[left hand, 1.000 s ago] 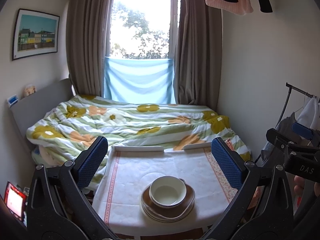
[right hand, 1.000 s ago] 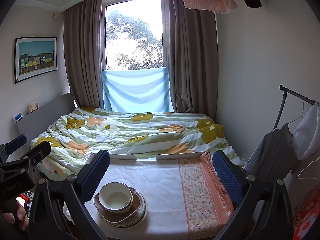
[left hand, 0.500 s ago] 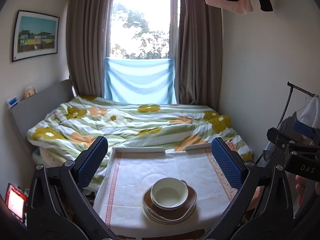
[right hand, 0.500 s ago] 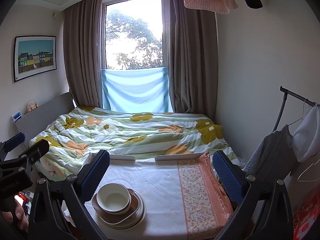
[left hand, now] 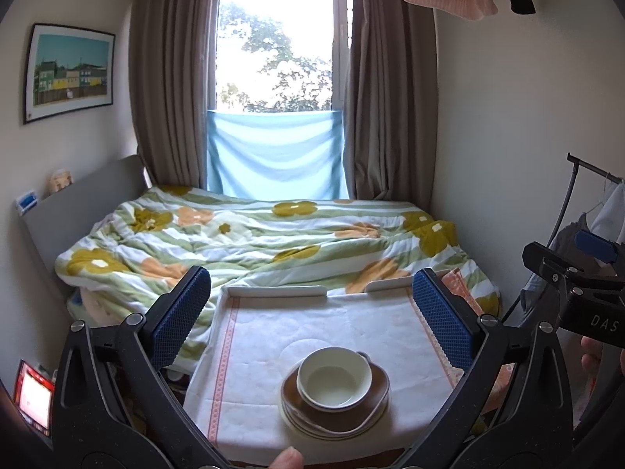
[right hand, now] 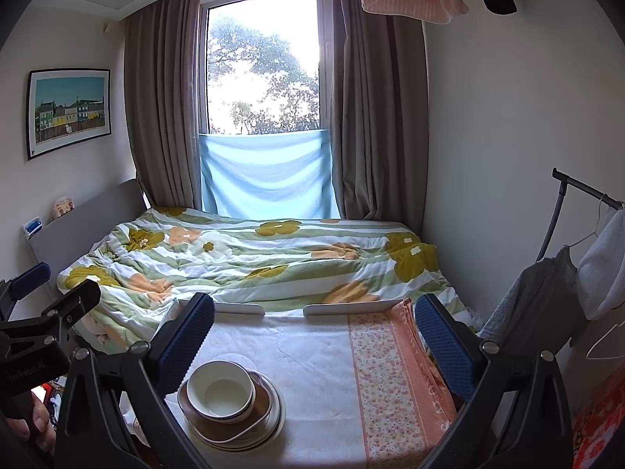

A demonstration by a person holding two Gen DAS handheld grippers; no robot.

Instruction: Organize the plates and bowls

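Cloth-covered worktop [left hand: 250, 355] carries my stack: a bowl [left hand: 334, 377] nested on plates [left hand: 336, 414], near its front edge. Left tool [left hand: 310, 318] brackets the bowl squarely; right tool [right hand: 312, 338] sits right of it. Both gape wide, empty. Bed [left hand: 254, 238] beyond.

Daylight is streaming thru window [left hand: 275, 51], blowing out w/ glare; corners beyond it are vignetting black, edges bending.
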